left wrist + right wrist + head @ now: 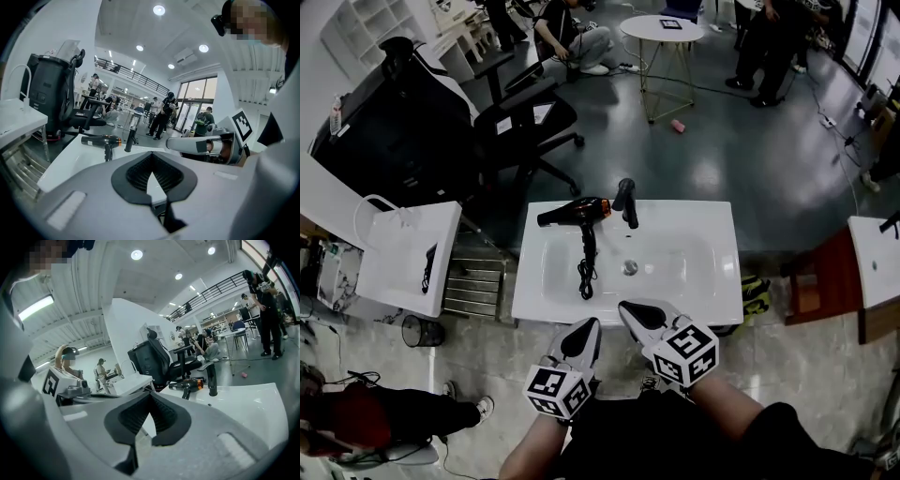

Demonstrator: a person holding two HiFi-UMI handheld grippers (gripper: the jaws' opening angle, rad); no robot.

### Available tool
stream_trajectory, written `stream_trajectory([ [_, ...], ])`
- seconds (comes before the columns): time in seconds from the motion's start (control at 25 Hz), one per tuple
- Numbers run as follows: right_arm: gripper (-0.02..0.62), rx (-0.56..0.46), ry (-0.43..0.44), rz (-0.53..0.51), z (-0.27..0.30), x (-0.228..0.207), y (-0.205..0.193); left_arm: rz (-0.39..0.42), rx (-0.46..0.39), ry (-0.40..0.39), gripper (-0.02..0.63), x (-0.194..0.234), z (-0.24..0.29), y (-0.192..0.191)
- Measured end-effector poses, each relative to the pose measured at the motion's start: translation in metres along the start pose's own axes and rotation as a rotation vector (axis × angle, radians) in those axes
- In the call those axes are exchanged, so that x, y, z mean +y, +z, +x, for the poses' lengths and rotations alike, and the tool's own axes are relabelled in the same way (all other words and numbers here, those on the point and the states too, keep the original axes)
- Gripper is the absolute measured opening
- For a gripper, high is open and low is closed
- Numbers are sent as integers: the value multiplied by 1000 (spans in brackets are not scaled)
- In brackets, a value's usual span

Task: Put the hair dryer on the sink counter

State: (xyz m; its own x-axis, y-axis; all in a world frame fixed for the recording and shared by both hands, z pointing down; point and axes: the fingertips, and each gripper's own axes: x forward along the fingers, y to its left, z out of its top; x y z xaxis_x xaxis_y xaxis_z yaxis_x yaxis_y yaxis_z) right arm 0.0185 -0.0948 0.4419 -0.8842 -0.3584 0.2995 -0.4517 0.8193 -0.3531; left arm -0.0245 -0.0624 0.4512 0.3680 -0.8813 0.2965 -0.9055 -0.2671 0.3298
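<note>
Both grippers sat lowest in the head view, side by side over the person's lap at the bottom centre of the frame, tips aimed at the near edge of the sink (717, 230). Left gripper (588, 328) had its jaws clenched together with nothing between them, the dark ribbed pads meeting in a narrow V in its own view. Right gripper (630, 309) was likewise clenched and empty, its tip just beside the left one and a little farther up the frame. Neither touched the sink. Beyond them the white sink filled the middle of the head view, with a drain (629, 267) in its basin. On the back rim of the counter, left of centre, lay the hair dryer (577, 212), black with an orange ring at its right end, barrel pointing to the left and handle pointing down the frame toward the basin. Its cord (586, 274) ran from the handle into the basin and ended in a small tangle there. Just right of the dryer stood a black faucet (626, 202). A black chair (502, 117) stood on the dark floor at upper left, a second white sink (403, 253) at middle left, and a round table (661, 28) at the top.
</note>
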Motion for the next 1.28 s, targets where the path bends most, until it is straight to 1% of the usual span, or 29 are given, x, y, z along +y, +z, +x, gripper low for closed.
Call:
stream_trajectory([
  [0.16,2,-7,-14,3,16,16,3,5,0,-12,3,19,-12,8],
  [0.44,0,-20,-52,8,35,40,3,26,9,-62,3,41,-28,16],
  [0.92,0,-47,-144,23,38,66,-5,47,31,-163,3,48,-48,14],
  [1.28,0,-49,-187,29,39,83,-14,49,38,-211,3,52,-61,10],
])
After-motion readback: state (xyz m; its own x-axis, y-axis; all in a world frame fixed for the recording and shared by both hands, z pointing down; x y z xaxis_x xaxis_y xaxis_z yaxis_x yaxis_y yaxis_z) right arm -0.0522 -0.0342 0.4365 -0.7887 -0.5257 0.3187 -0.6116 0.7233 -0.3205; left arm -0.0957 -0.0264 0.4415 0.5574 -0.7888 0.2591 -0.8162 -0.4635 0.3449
